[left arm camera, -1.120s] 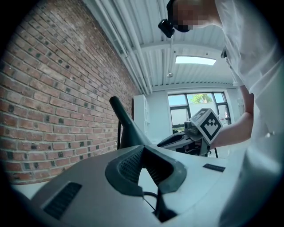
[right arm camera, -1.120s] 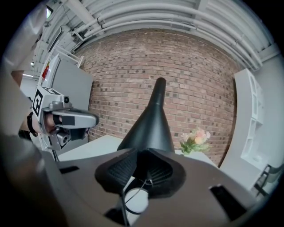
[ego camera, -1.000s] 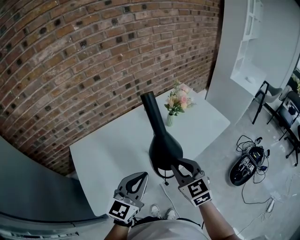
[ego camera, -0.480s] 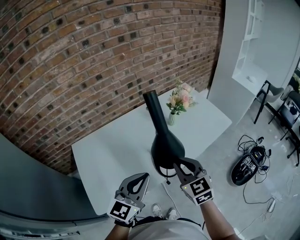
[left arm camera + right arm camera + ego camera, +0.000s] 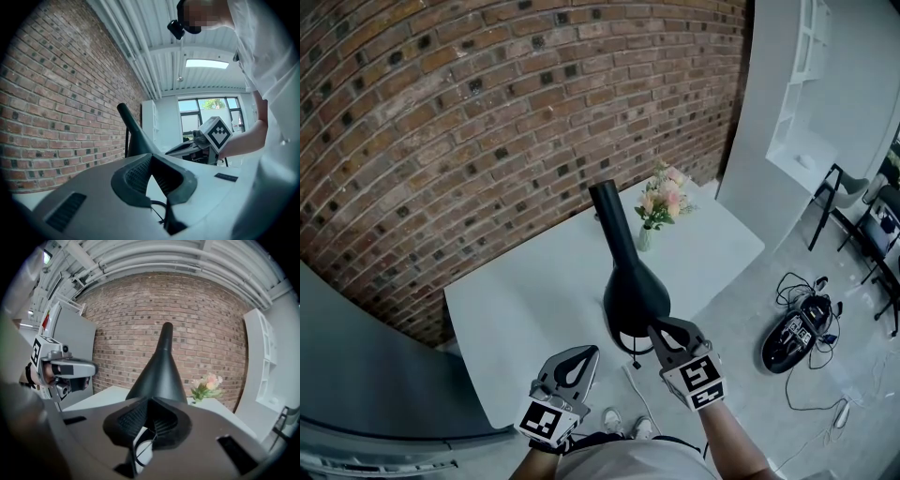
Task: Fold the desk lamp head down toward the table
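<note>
The desk lamp head (image 5: pixel 636 295) is black and flared. It sits over the white table (image 5: pixel 534 300) close to the near edge, wide end towards the person and narrow neck (image 5: pixel 609 216) running up towards the brick wall (image 5: pixel 469 112). Can't make out the lamp's base from any view, tbh. The right gripper (image 5: pixel 653 328) is right at the lower rim of the wide end, and its marker cube (image 5: pixel 698 380) faces up at the head cam. Its fingers (image 5: pixel 126 420) have just been closing, and in the right gripper view the tips meet in a tight V with the lamp's flare rising directly behind them. Looks like they're pinched on the thin rim, w/ basically no gap left. A thin black cord (image 5: pixel 630 352) dangles just under the rim, next to that gripper. The left gripper (image 5: pixel 584 351) is off to the left of the lamp, around the table's near edge, clearly apart from the lamp and not touching anything. Its fingers (image 5: pixel 136 176) are together too, w/ nothing between them, and it points roughly level. Behind the lamp and a bit to the right, a small vase (image 5: pixel 644 239) of pink & white flowers (image 5: pixel 661 199) stands upright on the table, near the lamp but not touching it. Down on the floor (image 5: pixel 741 309) to the right there's a black device (image 5: pixel 792 339) w/ cables tangled around it.
</note>
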The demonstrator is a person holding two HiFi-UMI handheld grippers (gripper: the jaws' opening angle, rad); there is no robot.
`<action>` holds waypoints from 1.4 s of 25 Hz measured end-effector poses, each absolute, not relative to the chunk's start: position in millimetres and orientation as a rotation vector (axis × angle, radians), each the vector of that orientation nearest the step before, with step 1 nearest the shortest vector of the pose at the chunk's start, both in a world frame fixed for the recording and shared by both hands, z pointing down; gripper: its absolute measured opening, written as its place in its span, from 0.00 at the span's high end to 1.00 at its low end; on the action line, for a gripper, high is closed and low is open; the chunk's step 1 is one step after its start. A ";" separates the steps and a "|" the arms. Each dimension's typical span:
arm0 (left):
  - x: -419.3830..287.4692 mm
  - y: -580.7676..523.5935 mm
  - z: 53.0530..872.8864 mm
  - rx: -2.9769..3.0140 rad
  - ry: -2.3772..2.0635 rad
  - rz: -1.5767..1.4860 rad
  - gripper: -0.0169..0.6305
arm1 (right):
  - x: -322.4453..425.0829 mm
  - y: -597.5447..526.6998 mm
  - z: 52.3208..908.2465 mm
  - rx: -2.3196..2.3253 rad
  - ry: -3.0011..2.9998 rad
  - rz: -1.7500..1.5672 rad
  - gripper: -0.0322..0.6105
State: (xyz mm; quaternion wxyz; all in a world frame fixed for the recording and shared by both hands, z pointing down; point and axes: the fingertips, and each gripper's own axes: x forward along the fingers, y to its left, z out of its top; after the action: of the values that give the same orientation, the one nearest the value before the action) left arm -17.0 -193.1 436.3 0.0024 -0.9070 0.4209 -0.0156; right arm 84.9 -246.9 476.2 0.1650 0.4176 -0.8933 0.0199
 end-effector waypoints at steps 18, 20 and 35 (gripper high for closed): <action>-2.9 -193.0 429.8 -2.863 1.316 -0.010 0.96 | 87.1 -243.3 480.0 1.117 -2.634 0.266 0.91; -0.6 -193.6 428.4 -2.864 1.312 -0.004 0.96 | 86.1 -239.5 475.7 1.113 -2.660 0.274 0.91; 7.5 -190.3 414.1 -2.786 1.360 0.011 0.96 | 95.5 -203.8 412.2 1.120 -2.878 0.213 0.91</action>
State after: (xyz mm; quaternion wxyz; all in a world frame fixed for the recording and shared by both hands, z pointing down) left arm 7.5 -190.3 414.1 0.0208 -0.8985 0.4385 0.0037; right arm 95.5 -203.8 412.2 0.0232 0.3617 -0.9295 0.0687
